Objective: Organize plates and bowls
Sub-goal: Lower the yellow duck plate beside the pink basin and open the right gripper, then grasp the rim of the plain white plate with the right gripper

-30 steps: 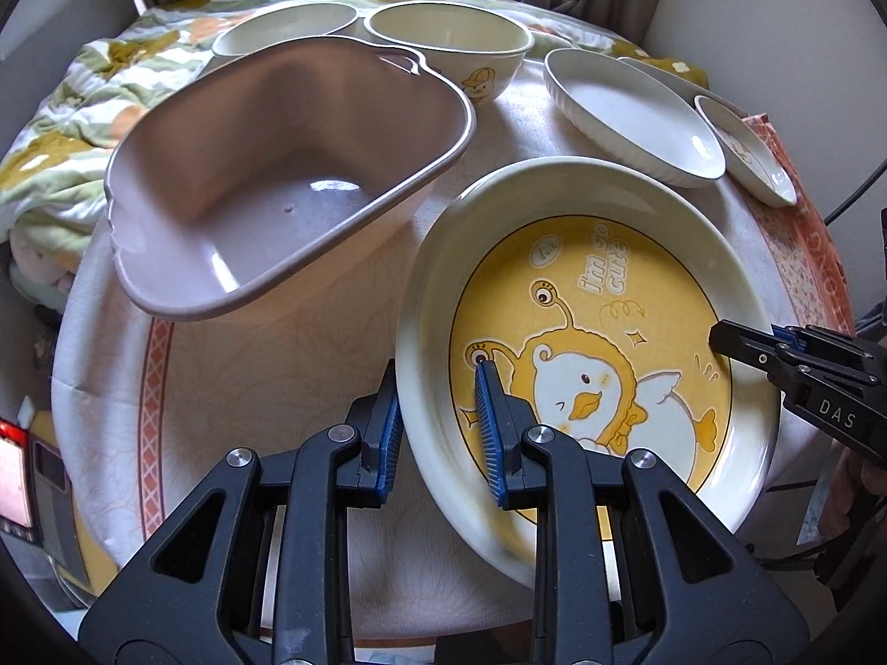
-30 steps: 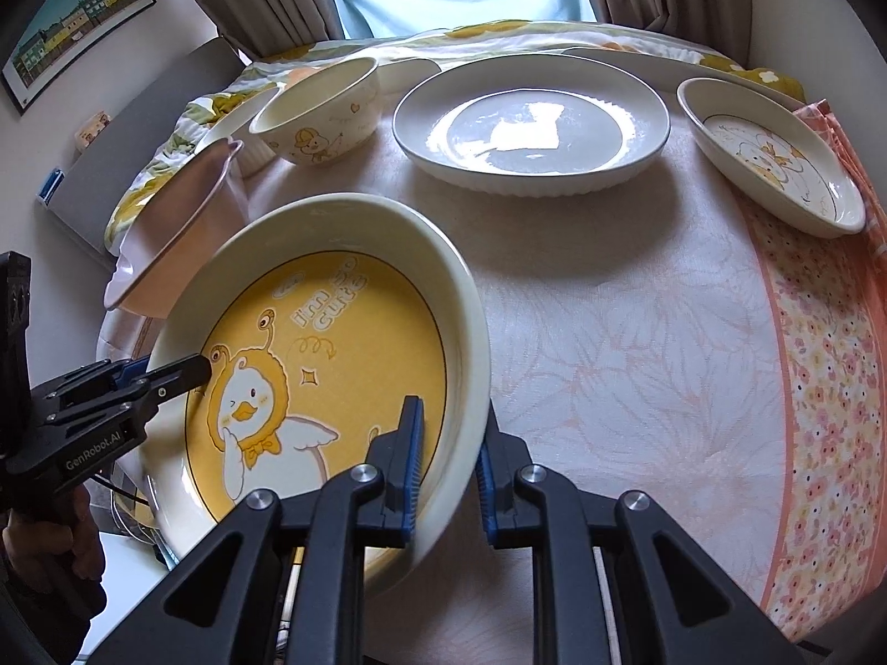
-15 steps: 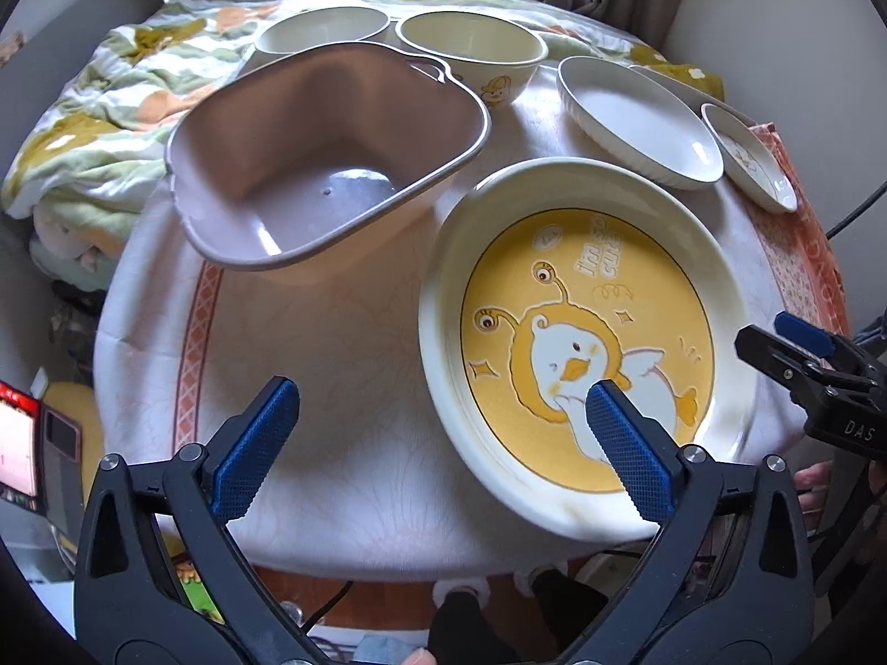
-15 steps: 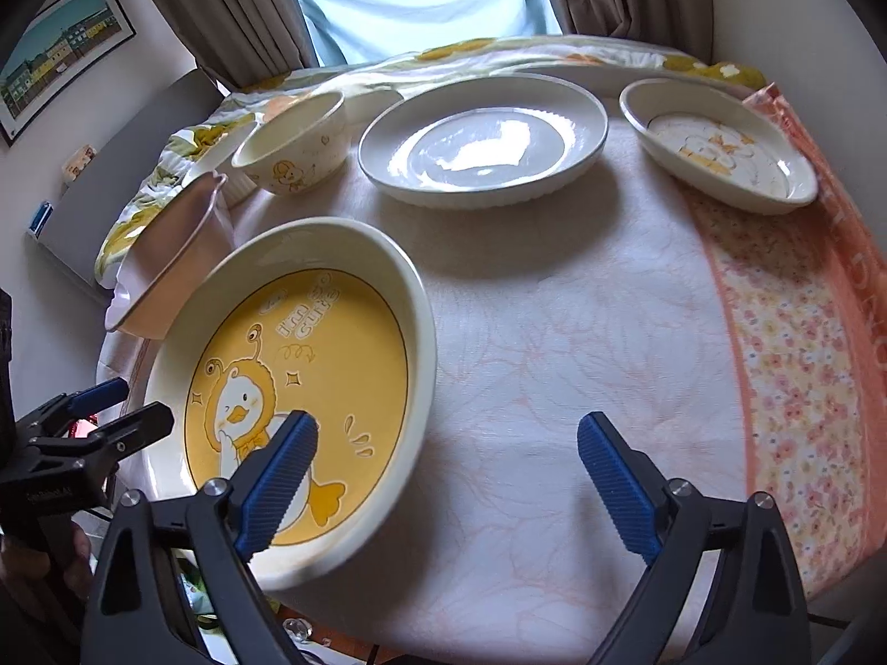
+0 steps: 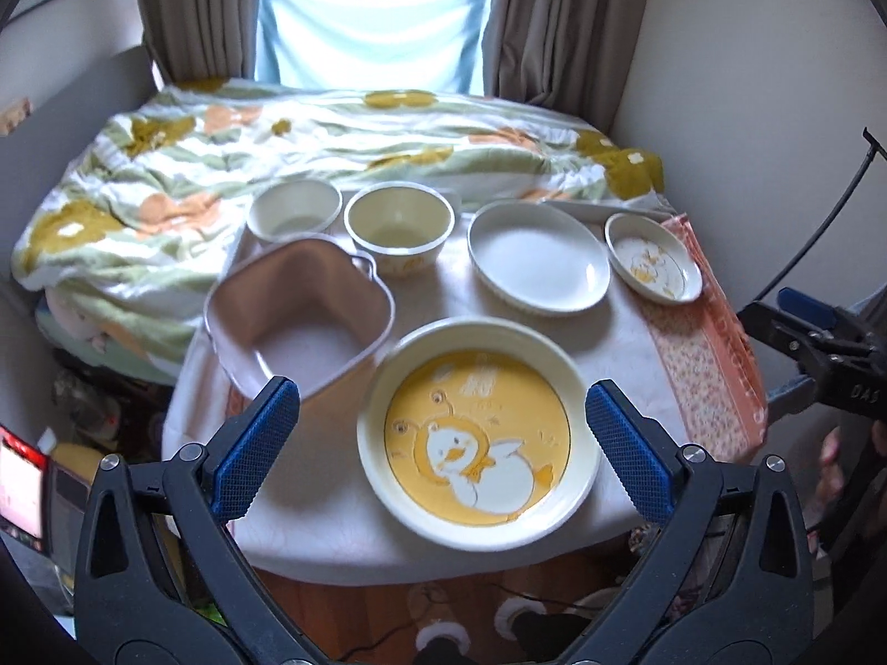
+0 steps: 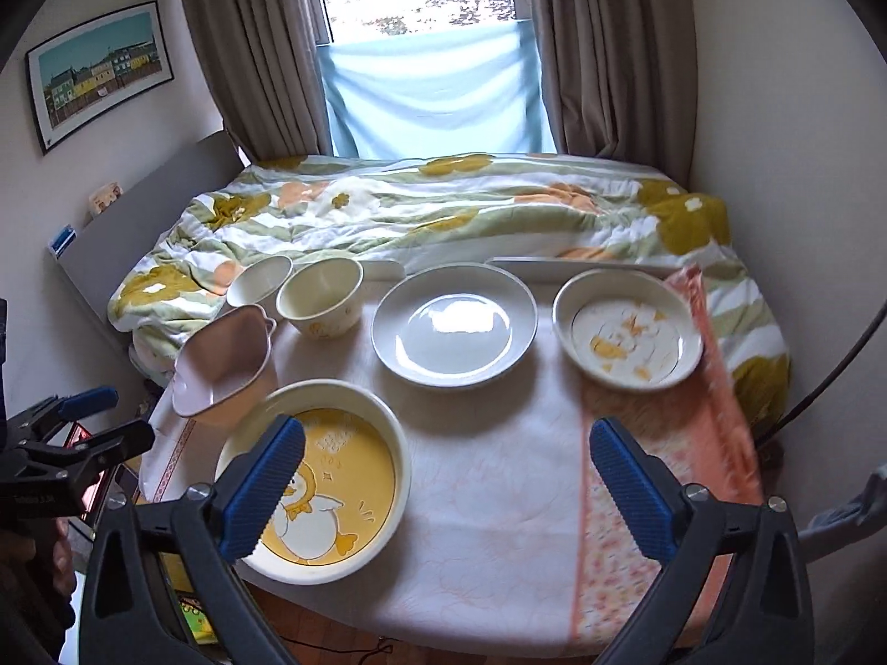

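Left claw (image 5: 441, 446) wide open, empty, above the yellow duck plate (image 5: 478, 435), which sits on the desk (image 5: 626, 332) between its pads. Right claw (image 6: 443, 490) wide open, empty; same plate by its left pad. Pink basin (image 5: 302, 313), two bowls (image 5: 396, 227), white plate (image 5: 538, 266), small duck dish (image 5: 654, 266) beyond the claws.

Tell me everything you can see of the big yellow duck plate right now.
The yellow duck plate is a large, round, deep-rimmed dish, cream outside, glossy like ceramic, with a yellow centre showing a cartoon duck and lettering. It lies flat and upright on the tablecloth at the near table edge, beside the pink basin. Neither claw touches it.
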Motion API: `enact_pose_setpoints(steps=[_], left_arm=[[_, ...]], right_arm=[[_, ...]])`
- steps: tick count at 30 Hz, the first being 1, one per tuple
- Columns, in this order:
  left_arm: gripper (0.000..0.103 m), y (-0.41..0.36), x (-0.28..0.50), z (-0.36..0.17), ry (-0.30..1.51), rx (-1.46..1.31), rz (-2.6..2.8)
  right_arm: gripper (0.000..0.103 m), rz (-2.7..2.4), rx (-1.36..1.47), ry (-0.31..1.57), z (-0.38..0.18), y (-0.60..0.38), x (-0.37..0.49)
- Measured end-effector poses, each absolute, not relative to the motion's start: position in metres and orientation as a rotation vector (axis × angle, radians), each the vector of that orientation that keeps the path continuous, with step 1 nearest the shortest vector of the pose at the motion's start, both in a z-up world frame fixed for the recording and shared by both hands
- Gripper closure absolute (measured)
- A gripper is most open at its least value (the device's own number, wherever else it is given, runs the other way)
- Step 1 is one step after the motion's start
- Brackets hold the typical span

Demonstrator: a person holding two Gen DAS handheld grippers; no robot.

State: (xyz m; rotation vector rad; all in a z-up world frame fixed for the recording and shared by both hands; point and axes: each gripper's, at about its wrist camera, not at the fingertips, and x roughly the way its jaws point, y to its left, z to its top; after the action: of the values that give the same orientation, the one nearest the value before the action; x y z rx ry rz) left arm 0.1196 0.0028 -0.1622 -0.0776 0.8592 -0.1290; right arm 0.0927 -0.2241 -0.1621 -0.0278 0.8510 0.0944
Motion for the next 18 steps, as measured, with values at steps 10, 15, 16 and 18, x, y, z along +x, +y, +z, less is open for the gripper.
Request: enact_pose_setpoints(steps=[10,15,16,18], left_arm=[[0.000,-0.031,0.178,-0.159,0.917,-0.211,-0.032],[0.000,-0.061,0.222,-0.182,0.948,-0.290,0.031],[0.001,-0.066,0.231,-0.187,0.955,-0.300,0.043],[0.005,-0.076,0.253,-0.203,0.980,-0.324,0.065]], right_arm=[[0.001,0.160,-0.107,0.892,-0.137,-0.279,0.170],[0.001,0.274,-0.174,0.973,-0.162,-0.304,0.235],[0.001,0.306,-0.190,0.993,-0.170,-0.307,0.249],[0.006,0.370,-0.218,1.037,-0.188,-0.311,0.277]])
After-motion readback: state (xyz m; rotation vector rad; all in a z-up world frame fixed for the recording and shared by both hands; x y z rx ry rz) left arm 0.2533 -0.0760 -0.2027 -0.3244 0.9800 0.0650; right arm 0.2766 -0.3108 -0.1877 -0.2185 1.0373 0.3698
